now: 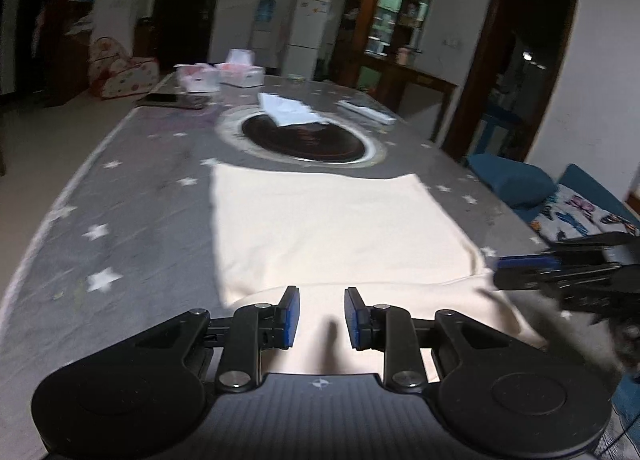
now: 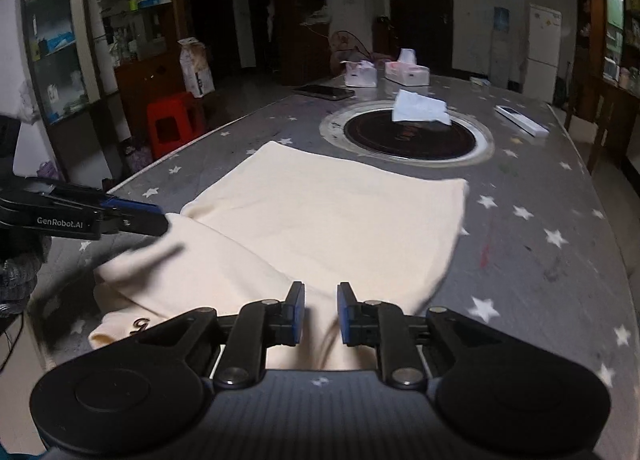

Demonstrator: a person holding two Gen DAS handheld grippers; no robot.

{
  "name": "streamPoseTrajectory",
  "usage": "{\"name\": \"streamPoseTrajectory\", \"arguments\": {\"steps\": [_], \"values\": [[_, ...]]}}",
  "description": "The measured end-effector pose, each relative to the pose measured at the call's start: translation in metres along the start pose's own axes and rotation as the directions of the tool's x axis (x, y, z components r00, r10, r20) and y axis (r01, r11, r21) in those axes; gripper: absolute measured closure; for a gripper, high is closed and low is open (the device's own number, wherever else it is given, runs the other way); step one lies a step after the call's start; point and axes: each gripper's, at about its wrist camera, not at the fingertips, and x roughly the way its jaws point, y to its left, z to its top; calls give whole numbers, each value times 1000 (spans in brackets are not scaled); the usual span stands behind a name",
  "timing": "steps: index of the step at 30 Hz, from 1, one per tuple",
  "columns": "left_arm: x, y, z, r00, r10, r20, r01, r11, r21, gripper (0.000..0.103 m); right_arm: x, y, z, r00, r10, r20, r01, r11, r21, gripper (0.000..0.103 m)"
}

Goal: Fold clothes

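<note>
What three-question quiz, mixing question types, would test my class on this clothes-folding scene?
1. True or false: the crumpled white tissue lies partly over the round black hob.
2. What pattern marks the grey table cover? A) white stars B) red stripes C) green dots
3. Is the cream garment clamped by the left gripper or the right gripper?

Key: 1 true. 2 A. 3 No: both sets of jaws stand apart, with no cloth pinched between them.
</note>
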Motion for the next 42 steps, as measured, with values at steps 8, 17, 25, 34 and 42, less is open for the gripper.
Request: {"name": "streamPoseTrajectory", "arguments": {"steps": [8, 17, 25, 34, 42], "values": [[27, -3, -6, 998, 5, -69, -4, 1000, 18, 76, 23, -4, -7, 998, -37, -46, 36, 999, -21, 86], [38, -31, -3, 996, -51, -72, 56, 997, 59, 76, 26, 14, -3, 1000, 7, -25, -9, 998, -66, 86], [38, -40, -5, 996, -56, -74, 63, 994, 90, 76, 15, 20, -5, 1000, 19, -21, -21, 996, -92, 86], [18, -43, -19, 996, -45, -74, 54, 991, 123, 76, 6, 29, -20, 999, 20, -29, -23, 992, -125, 86], [-8, -45, -33, 997, -38, -69, 48, 988, 148, 75, -6, 36, -31, 999, 23, -39, -29, 988, -155, 85]]}}
